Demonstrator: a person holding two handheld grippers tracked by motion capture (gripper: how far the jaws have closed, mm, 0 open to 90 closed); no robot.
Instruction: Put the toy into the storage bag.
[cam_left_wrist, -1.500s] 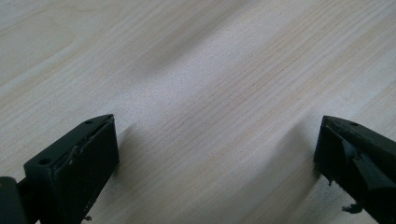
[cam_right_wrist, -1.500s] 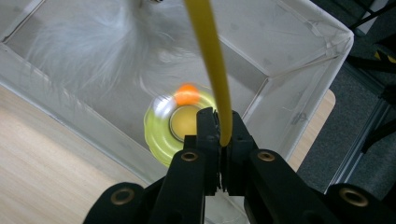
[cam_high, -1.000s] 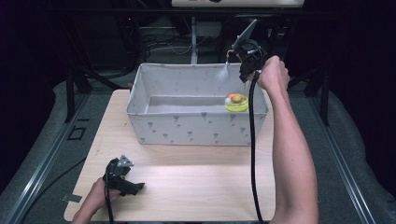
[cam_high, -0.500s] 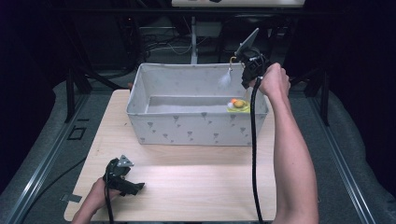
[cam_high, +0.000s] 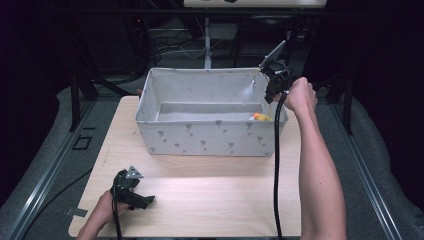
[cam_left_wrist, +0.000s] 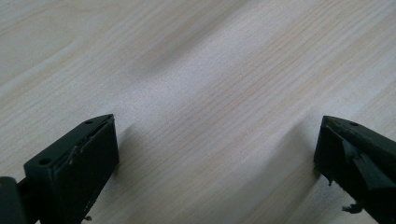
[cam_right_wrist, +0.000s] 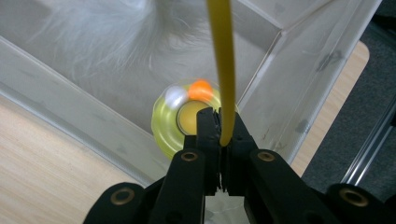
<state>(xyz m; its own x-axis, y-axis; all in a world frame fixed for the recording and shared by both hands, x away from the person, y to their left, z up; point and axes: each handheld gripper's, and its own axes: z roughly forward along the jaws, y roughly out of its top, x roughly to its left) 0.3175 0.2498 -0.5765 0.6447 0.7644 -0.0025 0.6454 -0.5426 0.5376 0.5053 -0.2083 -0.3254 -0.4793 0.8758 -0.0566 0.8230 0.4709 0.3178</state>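
Note:
Over the right end of the grey fabric bin, my right gripper is held up and shut on a thin yellow stick. The stick runs out from between the fingertips of the right gripper to a white feather tuft that hangs inside the bin. The feather looks blurred. Below it, in the bin's right corner, lies a round yellow toy with an orange ball on it. My left gripper rests open on the wooden table, with nothing between its jaws.
The bin stands at the back half of the light wooden table. Its printed front wall partly hides the yellow toy from above. The right gripper's black cable hangs down along the forearm. Dark frames and cables stand beyond the table.
The right gripper with the stick has shifted slightly right and toward the person, and the feather has sunk lower in the bin. The left gripper has stayed still.

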